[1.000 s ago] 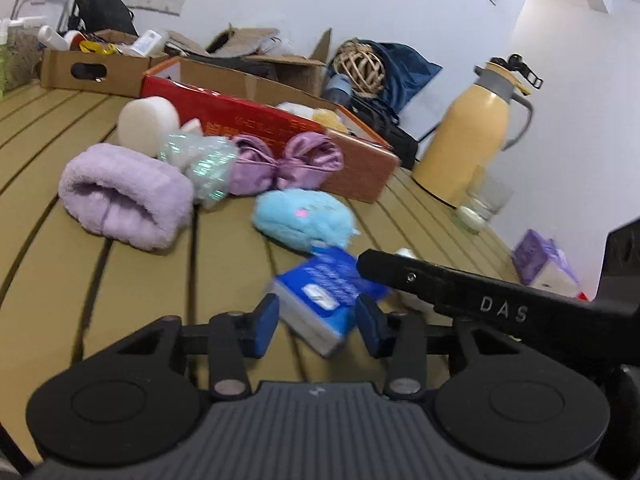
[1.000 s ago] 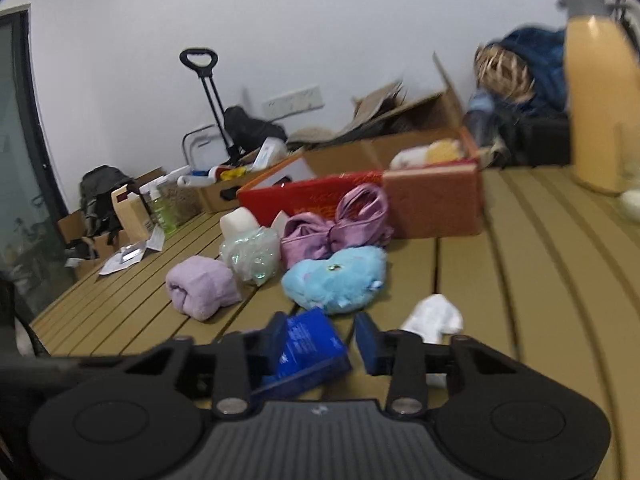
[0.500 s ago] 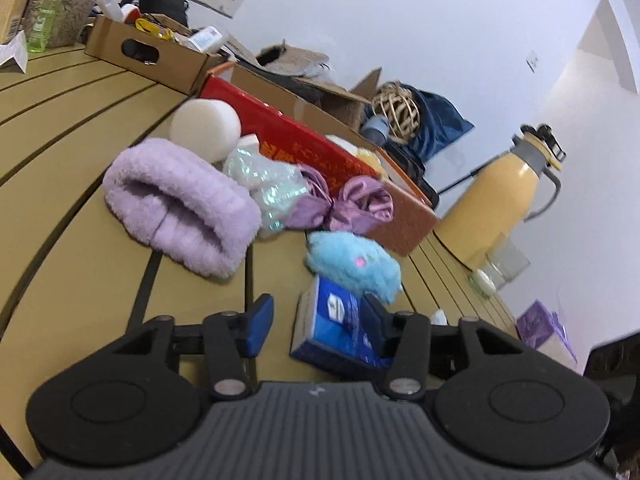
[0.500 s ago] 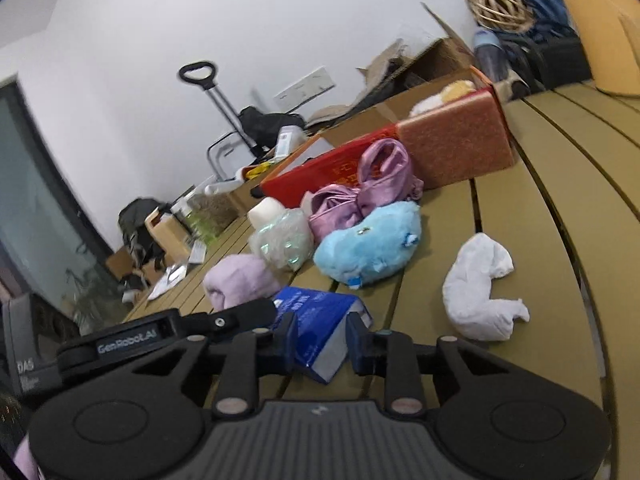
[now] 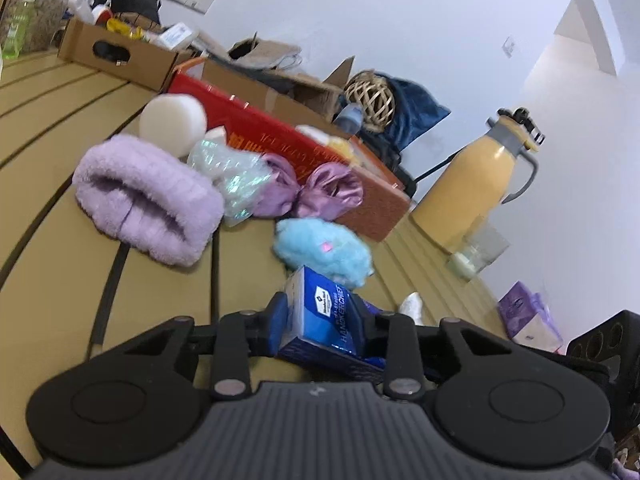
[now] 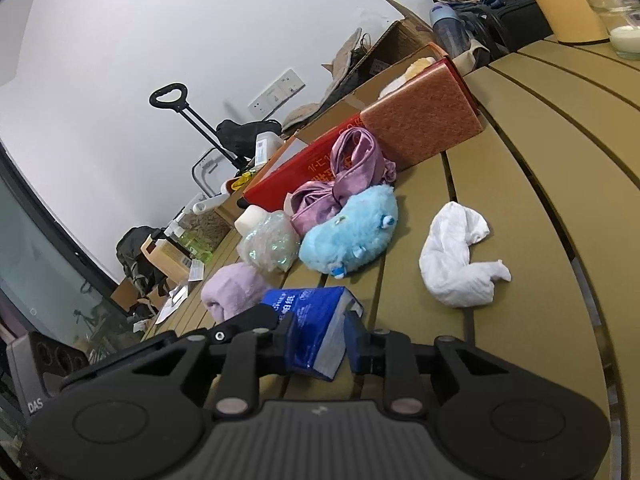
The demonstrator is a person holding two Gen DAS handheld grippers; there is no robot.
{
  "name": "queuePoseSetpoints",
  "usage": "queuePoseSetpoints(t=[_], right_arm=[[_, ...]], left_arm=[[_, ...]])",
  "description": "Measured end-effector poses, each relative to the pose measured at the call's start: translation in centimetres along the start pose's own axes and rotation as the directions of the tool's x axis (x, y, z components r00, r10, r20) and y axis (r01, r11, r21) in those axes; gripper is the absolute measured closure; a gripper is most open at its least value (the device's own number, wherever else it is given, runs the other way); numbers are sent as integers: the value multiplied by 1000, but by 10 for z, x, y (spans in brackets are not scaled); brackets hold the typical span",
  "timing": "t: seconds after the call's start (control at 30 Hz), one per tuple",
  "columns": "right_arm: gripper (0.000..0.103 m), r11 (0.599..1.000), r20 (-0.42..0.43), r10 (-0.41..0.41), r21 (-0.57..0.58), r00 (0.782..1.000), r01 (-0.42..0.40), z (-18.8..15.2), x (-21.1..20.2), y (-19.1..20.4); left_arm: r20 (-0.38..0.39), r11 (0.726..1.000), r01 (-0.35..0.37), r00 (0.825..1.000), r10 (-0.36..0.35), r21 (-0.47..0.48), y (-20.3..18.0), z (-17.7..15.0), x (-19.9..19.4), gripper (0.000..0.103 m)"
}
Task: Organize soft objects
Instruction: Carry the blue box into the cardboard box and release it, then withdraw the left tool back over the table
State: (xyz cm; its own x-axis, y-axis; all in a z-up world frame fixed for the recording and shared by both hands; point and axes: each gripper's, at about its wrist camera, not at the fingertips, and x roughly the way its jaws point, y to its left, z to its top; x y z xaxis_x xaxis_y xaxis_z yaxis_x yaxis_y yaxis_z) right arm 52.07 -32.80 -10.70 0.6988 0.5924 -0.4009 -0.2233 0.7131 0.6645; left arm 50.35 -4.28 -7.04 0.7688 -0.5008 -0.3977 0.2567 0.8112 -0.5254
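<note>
A blue tissue pack [image 5: 326, 314] is clamped between the fingers of my left gripper [image 5: 320, 318]. My right gripper [image 6: 322, 338] is shut on the same blue tissue pack [image 6: 310, 326] from the other side. Beyond it on the slatted table lie a light blue plush [image 5: 324, 250] [image 6: 350, 236], a lilac fluffy towel roll [image 5: 148, 198] [image 6: 234, 294], an iridescent pouch [image 5: 230, 172] [image 6: 270, 246], a purple satin cloth [image 5: 312, 192] [image 6: 342, 188] and a white sponge [image 5: 173, 122]. A crumpled white cloth [image 6: 460, 264] lies to the right.
A red cardboard box [image 5: 288, 140] [image 6: 424, 124] with soft items stands behind the pile. A yellow thermos [image 5: 472, 184], a glass [image 5: 478, 250] and a purple packet [image 5: 528, 318] are at the right. Cardboard boxes [image 5: 112, 52] and a wicker ball [image 5: 370, 98] sit at the back.
Both grippers have closed in on the blue tissue pack, which now sits upright between the left fingers. Both views have tilted and moved nearer the pile.
</note>
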Motion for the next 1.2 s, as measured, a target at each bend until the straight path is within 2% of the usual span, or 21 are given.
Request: queuePoseSetpoints(t=[0.1,0.27,0.4,0.5,0.63,0.77,0.9,0.97,1.07,1.2], right_arm=[[79,999,51,0,-47,999,2,16,-10,17],[79,989,95,3,-148,995,12,77,3,41],[79,985,123,-19,-169,992,40,148,30,39],[79,983,116,-67,-165,991,86,203,59,24],[79,977,32,-188,-100,982,191,254,104,-19],[79,952,-36,-289,-116,957,283,265,133,-47],[78,920,-29,-366,-159,930,357,256,137,-56],[81,904,-5,-393,-184,920,385,253,131,-56],[81,896,29,-403,-190,915,401,255,118,-50],[81,905,78,-370,-194,926,378,263,84,-25]], left_arm=[[32,999,36,999,-35,-13,-9,15,-8,71],[88,997,10,996,-16,72,-36,75,9,71],[58,999,45,997,-45,-2,-40,144,65,71],[23,999,50,998,-50,-11,-41,183,120,71],[-98,997,50,994,-56,-55,-35,201,198,71],[-196,998,2,981,-13,-57,-29,191,247,71],[-260,998,-8,965,-6,-55,-28,175,273,71],[-263,1000,3,965,-10,-27,-31,174,275,69],[-307,1000,18,951,-21,-11,-36,180,274,60],[-264,998,21,964,-5,58,-49,196,235,60]])
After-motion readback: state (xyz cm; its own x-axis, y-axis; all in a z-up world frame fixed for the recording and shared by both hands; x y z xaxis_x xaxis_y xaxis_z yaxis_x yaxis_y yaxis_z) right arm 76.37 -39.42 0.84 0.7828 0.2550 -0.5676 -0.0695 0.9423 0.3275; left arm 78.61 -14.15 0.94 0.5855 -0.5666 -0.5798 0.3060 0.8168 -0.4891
